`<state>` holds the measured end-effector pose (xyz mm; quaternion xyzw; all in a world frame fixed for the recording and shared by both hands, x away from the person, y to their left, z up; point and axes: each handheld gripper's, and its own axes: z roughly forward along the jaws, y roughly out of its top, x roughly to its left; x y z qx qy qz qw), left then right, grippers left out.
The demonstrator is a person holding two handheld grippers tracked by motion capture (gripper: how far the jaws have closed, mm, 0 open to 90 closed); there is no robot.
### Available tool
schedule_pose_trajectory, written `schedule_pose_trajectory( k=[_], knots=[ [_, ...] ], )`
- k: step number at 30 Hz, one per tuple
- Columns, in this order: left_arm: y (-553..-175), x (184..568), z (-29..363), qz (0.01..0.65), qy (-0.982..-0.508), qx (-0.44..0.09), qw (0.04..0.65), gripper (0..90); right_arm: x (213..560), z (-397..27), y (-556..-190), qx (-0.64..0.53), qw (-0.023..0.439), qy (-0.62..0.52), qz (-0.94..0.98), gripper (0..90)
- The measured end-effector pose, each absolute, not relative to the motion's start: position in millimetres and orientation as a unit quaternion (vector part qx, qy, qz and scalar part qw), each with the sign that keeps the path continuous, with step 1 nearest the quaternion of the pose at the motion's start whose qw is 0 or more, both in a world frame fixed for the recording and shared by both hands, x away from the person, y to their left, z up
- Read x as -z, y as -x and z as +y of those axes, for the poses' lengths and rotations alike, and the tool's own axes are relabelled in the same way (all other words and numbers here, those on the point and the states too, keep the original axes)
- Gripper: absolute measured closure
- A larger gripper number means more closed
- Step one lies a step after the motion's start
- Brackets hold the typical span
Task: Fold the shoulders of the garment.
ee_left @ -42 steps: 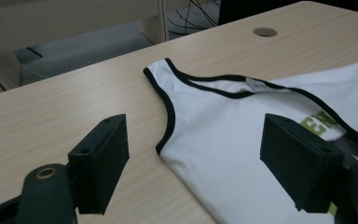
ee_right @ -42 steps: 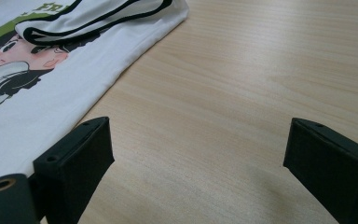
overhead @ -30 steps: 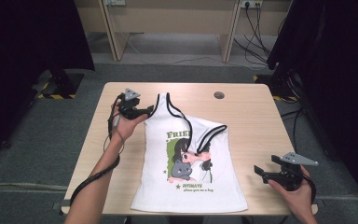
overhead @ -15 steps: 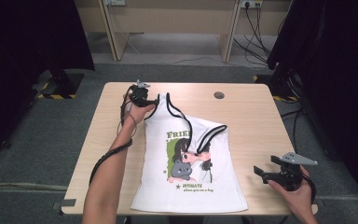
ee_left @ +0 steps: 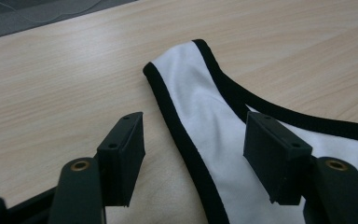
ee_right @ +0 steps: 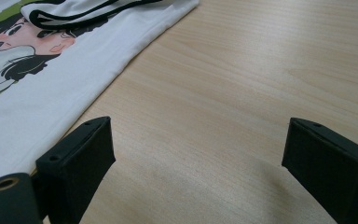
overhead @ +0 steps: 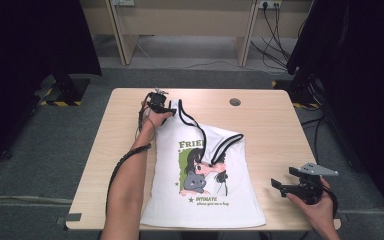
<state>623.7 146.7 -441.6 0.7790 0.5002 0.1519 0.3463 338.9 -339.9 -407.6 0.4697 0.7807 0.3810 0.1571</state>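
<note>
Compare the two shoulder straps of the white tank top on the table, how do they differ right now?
The left strap lies stretched out flat toward the table's far edge, while the right strap is folded back down onto the print. The left strap sits between the open left tongs, not yet pinched; the right strap has no tongs near it, the right tongs resting on bare table. Both are white with black trim.

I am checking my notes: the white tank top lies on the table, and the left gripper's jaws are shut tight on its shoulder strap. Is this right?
Not quite. The left gripper has open jaws; the shoulder strap of the tank top lies between them, unpinched, as the left gripper view shows. The top does lie on the table.
</note>
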Motion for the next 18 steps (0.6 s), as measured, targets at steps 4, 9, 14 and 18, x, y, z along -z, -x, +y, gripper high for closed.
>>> schedule_pose_trajectory(
  k=[4, 9, 14, 18],
  knots=[
    [-626, 443, 141, 0.492, -0.786, -0.150, 0.344, 41.8, 408, -340, -339, -0.382, 0.157, -0.468, 0.781, 9.6],
    [-628, 447, 135, 0.482, -0.795, -0.149, 0.335, 44.1, 407, -337, -337, -0.379, 0.159, -0.460, 0.787, 10.0],
    [-631, 447, 134, 0.484, -0.794, -0.142, 0.340, 48.6, 408, -337, -337, -0.378, 0.155, -0.458, 0.789, 10.3],
    [-630, 448, 132, 0.473, -0.797, -0.139, 0.350, 64.1, 408, -337, -338, -0.378, 0.150, -0.461, 0.789, 10.3]
  ],
)
